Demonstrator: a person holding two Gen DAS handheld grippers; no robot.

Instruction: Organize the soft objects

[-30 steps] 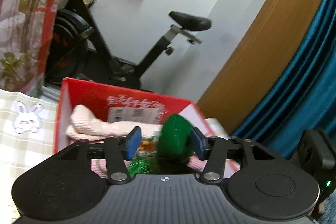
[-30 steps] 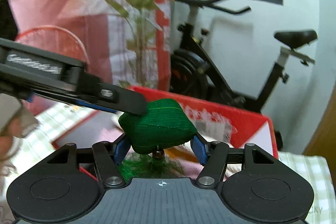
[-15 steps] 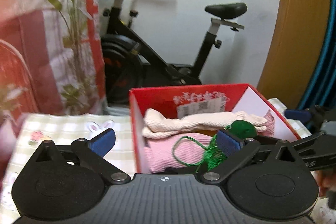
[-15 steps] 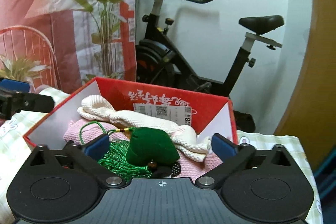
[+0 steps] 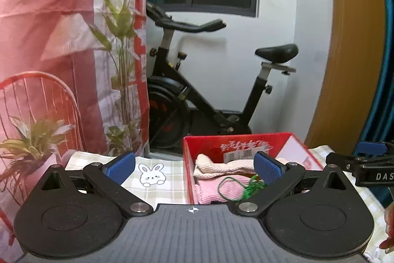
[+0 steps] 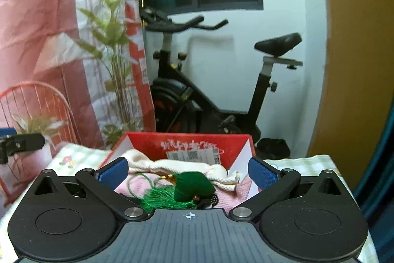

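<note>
A red cardboard box (image 6: 187,139) stands on the checked tablecloth; it also shows in the left wrist view (image 5: 236,142). Inside lie a cream knitted piece (image 6: 172,168), a pink knitted piece (image 5: 211,191) and a green fabric sachet (image 6: 193,185) with a green tassel (image 6: 162,199) and cord loop (image 5: 229,186). My right gripper (image 6: 188,173) is open and empty, just in front of the box above the sachet. My left gripper (image 5: 194,165) is open and empty, near the box's left front corner. The right gripper's finger (image 5: 364,160) shows at the right edge of the left view.
The tablecloth (image 5: 162,184) has a bunny print (image 5: 151,174). A potted plant (image 5: 32,139) and a red wire chair (image 5: 37,95) stand at the left. An exercise bike (image 5: 197,95) stands behind the table by a white wall. A wooden panel (image 5: 349,65) is at right.
Both grippers held the green sachet a second ago. They opened and it dropped into the box. Both grippers have since drawn back from the box.
</note>
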